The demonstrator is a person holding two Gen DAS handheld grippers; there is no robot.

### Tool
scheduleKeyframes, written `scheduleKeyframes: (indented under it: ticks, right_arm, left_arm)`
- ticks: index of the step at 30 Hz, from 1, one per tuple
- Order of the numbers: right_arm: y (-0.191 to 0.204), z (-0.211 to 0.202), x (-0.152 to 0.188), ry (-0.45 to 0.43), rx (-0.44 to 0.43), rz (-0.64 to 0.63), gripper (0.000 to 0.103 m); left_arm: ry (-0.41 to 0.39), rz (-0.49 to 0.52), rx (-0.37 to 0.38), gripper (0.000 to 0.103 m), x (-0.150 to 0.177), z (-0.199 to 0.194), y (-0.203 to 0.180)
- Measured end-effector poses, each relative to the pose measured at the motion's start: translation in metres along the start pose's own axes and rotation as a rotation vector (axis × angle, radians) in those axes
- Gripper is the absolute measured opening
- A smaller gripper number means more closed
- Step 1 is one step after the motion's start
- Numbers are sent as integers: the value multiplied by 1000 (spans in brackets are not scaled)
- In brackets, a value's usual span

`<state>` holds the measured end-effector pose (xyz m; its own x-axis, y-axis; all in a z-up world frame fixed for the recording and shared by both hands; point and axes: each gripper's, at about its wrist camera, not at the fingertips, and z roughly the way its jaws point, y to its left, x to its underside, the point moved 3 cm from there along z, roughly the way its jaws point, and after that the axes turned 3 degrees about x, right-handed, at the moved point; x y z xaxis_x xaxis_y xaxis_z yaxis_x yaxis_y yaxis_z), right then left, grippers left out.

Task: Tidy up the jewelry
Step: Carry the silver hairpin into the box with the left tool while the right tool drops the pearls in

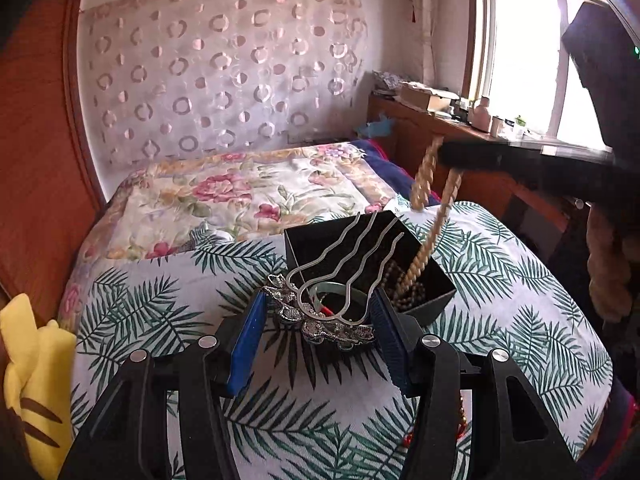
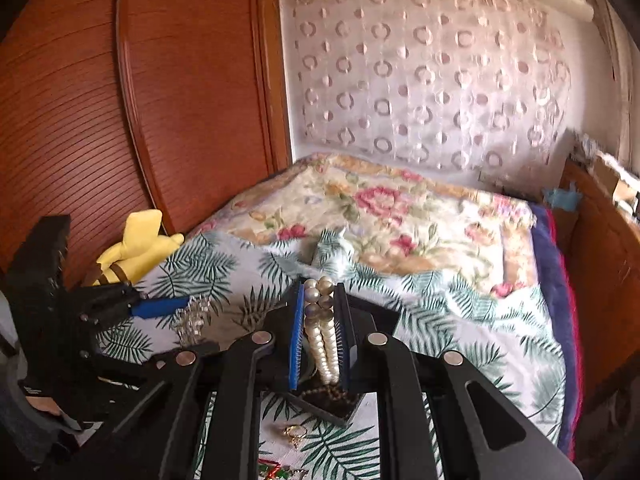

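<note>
A black box point(image 1: 308, 240) sits open on the palm-leaf bedspread point(image 1: 160, 300), with dark beads and a green bangle point(image 1: 340, 294) inside. My left gripper point(image 1: 320, 304) is shut on the ornate head of a silver hair comb point(image 1: 344, 248), whose wavy prongs point out over the box. My right gripper point(image 2: 320, 290) is shut on a doubled pearl necklace point(image 2: 318, 320). In the left wrist view that necklace point(image 1: 424, 184) hangs from the right gripper point(image 1: 448, 156) down into the box's right side. The right wrist view shows the box point(image 2: 332, 404) just below its fingers and the left gripper point(image 2: 160, 306) at the left.
A gold ring point(image 2: 296, 432) and a red-and-green trinket point(image 2: 280, 472) lie on the bedspread near the box. A yellow plush toy point(image 1: 32, 380) sits at the bed's left edge beside a wooden wardrobe point(image 2: 120, 120). A floral quilt point(image 1: 248, 192) covers the far bed; a cluttered wooden ledge point(image 1: 440, 120) runs under the window.
</note>
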<state>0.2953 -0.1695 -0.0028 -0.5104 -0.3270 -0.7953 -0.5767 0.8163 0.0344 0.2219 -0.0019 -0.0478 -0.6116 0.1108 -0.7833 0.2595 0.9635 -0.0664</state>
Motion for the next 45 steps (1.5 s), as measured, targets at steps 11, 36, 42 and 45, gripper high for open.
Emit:
scheduleKeyframes:
  ticks: [11, 36, 42, 45]
  right_arm:
    - [-3, 32, 34, 95, -16, 32, 17]
    - [-15, 6, 87, 111, -8, 27, 17]
    - [-11, 3, 106, 116, -19, 44, 17]
    - [-8, -2, 118, 113, -34, 52, 17]
  left_arm:
    - [34, 12, -15, 51, -10, 32, -5]
    - [115, 51, -37, 60, -13, 81, -25]
    - [66, 59, -18, 68, -6, 55, -29]
    - [49, 57, 1, 68, 3, 39, -32]
